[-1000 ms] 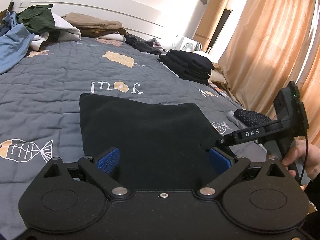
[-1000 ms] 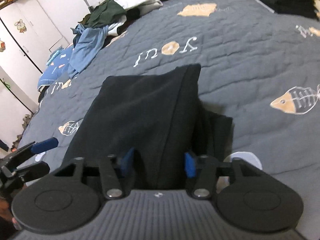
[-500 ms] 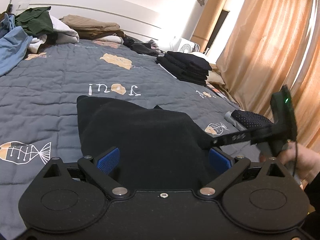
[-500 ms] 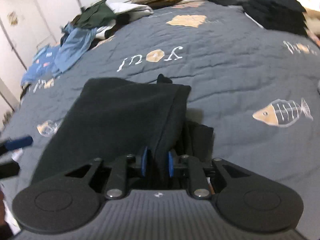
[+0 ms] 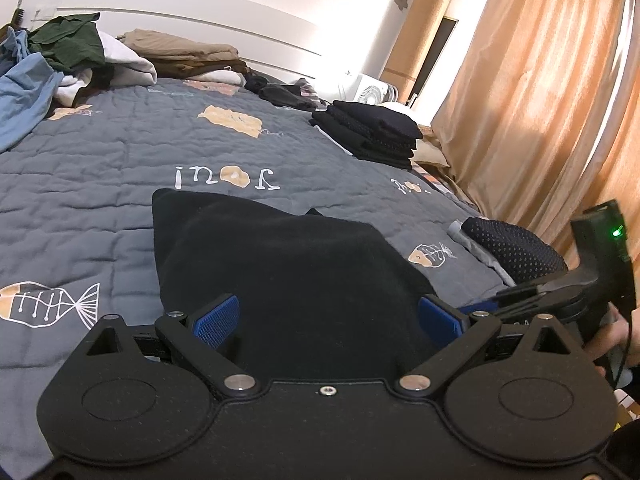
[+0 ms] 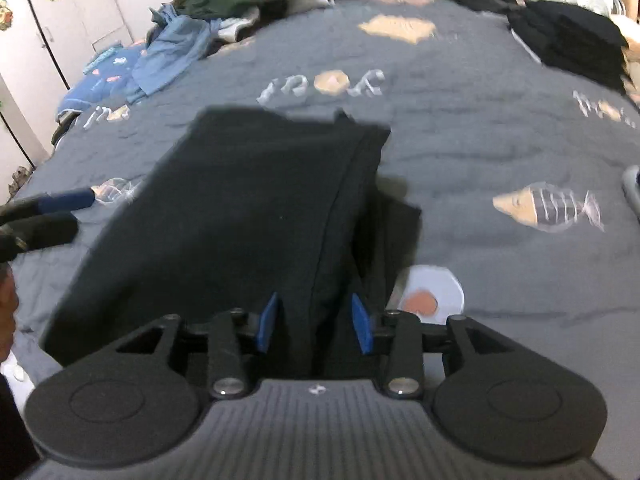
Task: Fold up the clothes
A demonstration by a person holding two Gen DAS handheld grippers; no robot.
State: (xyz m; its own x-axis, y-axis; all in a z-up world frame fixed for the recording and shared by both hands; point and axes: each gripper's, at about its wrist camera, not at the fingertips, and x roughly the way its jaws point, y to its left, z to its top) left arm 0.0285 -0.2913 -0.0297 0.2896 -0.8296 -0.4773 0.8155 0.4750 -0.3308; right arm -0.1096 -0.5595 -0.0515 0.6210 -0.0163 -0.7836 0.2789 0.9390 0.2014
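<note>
Since half a second ago the right gripper (image 6: 316, 322) has parted its fingers from a near-closed pinch to a moderate gap; the seamed fold of the black garment (image 6: 240, 216) lies between the blue pads, and contact with them cannot be confirmed. Half a second ago the pads were nearly together on that fold. The left gripper (image 5: 328, 318) is unchanged: fingers wide apart, holding nothing, with the near edge of the garment (image 5: 280, 272) lying between and beyond its pads.

The garment rests flat on the grey quilt (image 5: 100, 168), folded to a rough rectangle, its far edge just short of the white lettering (image 5: 226, 176) printed on the quilt. A looser dark flap (image 6: 394, 224) sticks out from under the garment's right side. Beyond the garment to the right stands a stack of folded black clothes (image 5: 372, 132). A dotted dark item (image 5: 508, 246) lies right of the garment, near the bed edge and the orange curtain (image 5: 540, 100). Far left of the garment, at the headboard, lies an unsorted heap: green (image 5: 66, 44), blue (image 5: 22, 92) and white pieces, with tan folded items (image 5: 180, 50) beside it. A fish print (image 6: 548, 206) marks the quilt right of the garment. No item lies on top of the garment.
</note>
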